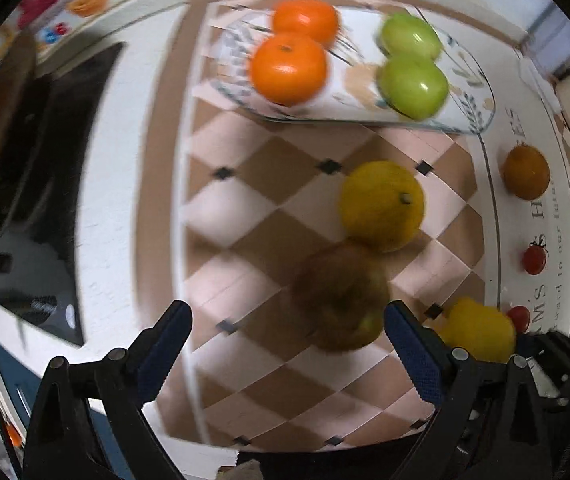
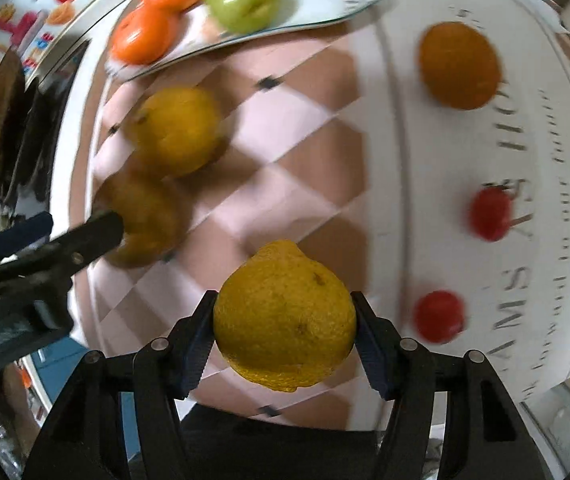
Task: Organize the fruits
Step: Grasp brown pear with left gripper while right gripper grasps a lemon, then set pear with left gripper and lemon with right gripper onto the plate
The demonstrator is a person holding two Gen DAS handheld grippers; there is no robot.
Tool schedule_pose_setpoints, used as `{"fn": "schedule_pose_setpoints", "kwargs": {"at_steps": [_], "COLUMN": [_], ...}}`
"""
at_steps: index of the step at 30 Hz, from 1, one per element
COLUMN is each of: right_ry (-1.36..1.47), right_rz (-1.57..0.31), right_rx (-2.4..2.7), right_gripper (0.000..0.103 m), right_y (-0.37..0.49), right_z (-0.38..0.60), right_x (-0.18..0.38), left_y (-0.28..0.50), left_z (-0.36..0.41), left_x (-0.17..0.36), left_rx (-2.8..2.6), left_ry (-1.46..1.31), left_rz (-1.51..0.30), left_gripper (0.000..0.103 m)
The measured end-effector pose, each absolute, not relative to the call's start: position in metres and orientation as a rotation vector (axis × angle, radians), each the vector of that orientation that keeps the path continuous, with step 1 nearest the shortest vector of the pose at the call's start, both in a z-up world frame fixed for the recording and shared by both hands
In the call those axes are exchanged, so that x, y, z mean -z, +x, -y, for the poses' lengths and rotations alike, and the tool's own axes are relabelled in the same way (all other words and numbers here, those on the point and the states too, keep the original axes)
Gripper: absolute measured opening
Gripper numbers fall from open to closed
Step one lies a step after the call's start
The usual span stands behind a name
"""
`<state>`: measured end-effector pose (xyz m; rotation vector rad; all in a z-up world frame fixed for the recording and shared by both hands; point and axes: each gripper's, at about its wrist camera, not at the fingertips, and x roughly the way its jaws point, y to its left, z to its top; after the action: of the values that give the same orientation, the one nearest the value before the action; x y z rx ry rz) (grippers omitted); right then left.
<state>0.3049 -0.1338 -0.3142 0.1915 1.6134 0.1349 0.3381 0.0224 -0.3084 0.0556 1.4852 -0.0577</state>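
Gripping a bumpy lemon (image 2: 285, 316) off the worktop, the right claw (image 2: 283, 340) was clamped on its sides, while the left claw (image 1: 288, 350) hung wide apart by a brownish fruit (image 1: 341, 298). The plate (image 1: 473, 120) sat well beyond. That rounded peel could probably slip free if the carry got jerky.

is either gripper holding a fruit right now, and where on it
The right gripper holds a yellow lemon, fingers pressed on its two opposite sides. The left gripper is open and holds nothing.
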Motion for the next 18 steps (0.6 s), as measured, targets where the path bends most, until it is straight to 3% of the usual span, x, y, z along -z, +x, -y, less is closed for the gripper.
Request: {"fn": "schedule_pose_setpoints", "kwargs": {"at_steps": [3,5,7,8,18], "right_ry": [0.21,0.219,0.221,0.222,0.244], "right_rz": [-1.621,-1.617,-1.61,-1.605,-1.595], "right_rx": [-0.118,-0.118,-0.117,-0.116,-0.118], "right_gripper": [0.066,0.066,0.067,0.067,0.067], "right_y": [0.309,0.31,0.31,0.312,0.315], "right_z": [0.149,0.155,0.159,0.161,0.169], "right_x": [0.32,0.323,0.322,0.323,0.323], "left_y": [0.346,0.349,0.349,0.349,0.323], "left_z": [-0.001,0.008,0.016,0.017,-0.005], "left_x": [0.325,0.331,0.336,0.336,0.337], "left_rx": [0.099,0.113,0.107,0.092,0.07], "left_ry": [0.093,0.113,0.156,0.183,0.113], "left_rz": [-1.513,-1.503,-1.492,-1.478,-1.487], "left_gripper": [0.098,0.092,0.066,0.063,0.062]}}
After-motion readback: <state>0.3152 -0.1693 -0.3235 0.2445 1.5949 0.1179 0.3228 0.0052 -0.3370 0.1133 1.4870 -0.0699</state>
